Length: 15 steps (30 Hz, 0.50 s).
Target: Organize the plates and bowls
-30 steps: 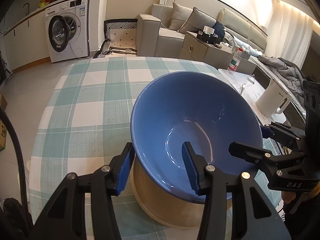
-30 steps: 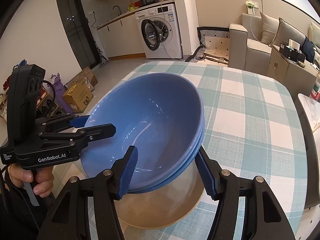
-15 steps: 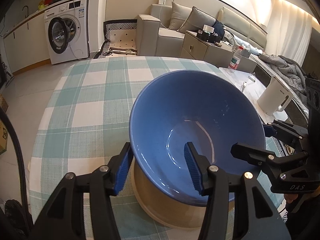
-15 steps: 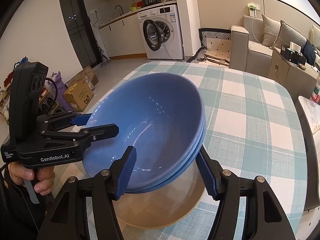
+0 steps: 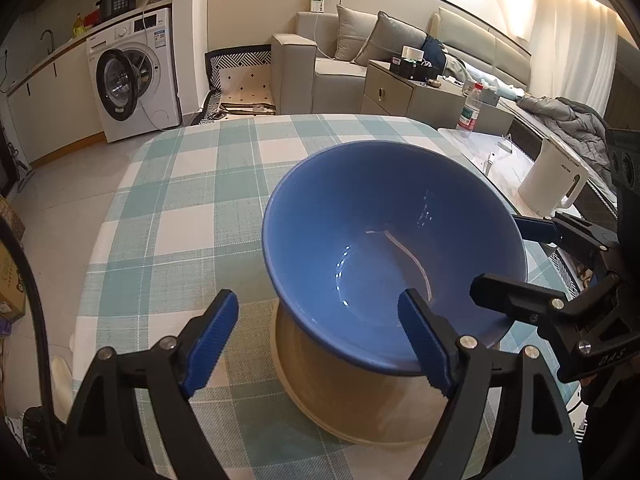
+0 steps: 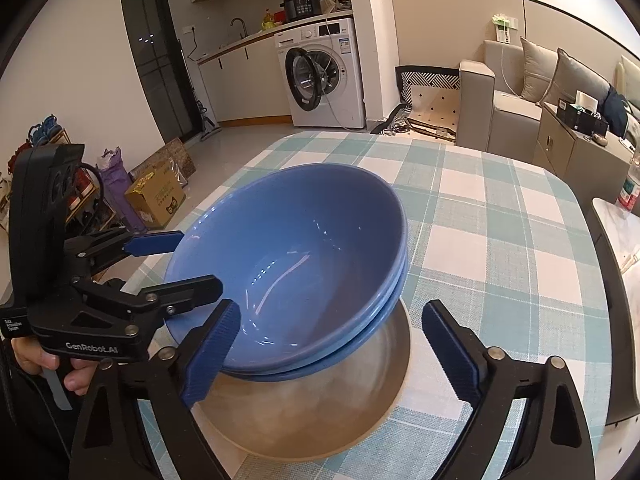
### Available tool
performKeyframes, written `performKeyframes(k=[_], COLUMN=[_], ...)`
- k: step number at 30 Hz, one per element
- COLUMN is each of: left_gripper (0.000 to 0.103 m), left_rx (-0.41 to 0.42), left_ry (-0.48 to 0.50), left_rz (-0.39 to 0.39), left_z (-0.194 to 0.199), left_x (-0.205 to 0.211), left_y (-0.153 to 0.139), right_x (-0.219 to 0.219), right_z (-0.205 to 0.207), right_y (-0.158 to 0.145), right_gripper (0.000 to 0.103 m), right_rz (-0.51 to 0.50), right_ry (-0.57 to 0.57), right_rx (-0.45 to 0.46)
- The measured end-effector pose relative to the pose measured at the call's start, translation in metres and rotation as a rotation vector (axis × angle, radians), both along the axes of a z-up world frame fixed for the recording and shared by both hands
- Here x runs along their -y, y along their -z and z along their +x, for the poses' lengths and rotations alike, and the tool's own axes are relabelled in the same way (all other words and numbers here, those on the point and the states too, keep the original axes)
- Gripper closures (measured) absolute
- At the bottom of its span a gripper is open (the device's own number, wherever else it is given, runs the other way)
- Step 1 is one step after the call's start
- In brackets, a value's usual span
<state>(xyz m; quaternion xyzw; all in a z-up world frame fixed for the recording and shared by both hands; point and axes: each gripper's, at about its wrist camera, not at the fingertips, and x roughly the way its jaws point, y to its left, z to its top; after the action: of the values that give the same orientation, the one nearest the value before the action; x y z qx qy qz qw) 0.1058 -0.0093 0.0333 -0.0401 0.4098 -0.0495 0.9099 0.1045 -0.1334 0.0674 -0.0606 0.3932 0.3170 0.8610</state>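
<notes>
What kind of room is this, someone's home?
Most likely a small open-plan apartment. A washing machine stands under a kitchen counter with a sink tap, a grey sofa sits nearby, and stacked blue bowls rest on a table with a checked tablecloth.

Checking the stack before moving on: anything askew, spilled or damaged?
The blue bowls sit tilted in the beige bowl, their rim lower on the side near the cameras. No spill or visible damage. Both tongs, left and right, have just opened and press on nothing.
</notes>
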Motion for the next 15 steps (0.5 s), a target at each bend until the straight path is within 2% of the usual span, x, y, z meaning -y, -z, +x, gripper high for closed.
performKeyframes(k=[1,3,5,10,15], left_gripper=[0.015,0.008,0.005,0.001,0.000], left_rx=[0.005,0.019,0.034,0.065,0.116], left_ry=[-0.004,-0.014,-0.023,-0.029,-0.027], left_rz=[0.004,0.012,0.019,0.018,0.051], left_z=[-0.002,-0.005,-0.010,-0.020,-0.033], left_x=[-0.001,-0.003,-0.005,-0.011,-0.012], left_y=[-0.001,-0.002,-0.003,-0.005,-0.008], right_x=[0.001,0.002,0.004,0.009,0.016], right_z=[-0.001,-0.003,-0.004,-0.014,-0.021], right_y=[0.000,0.001,0.001,-0.002,-0.003], right_gripper=[0.002,0.002,0.001,0.001,0.001], right_rz=[0.005,0.014,0.019,0.041,0.078], right_ry=[0.001,-0.001,-0.002,0.001,0.006], right_rx=[0.002,0.008,0.015,0.070,0.100])
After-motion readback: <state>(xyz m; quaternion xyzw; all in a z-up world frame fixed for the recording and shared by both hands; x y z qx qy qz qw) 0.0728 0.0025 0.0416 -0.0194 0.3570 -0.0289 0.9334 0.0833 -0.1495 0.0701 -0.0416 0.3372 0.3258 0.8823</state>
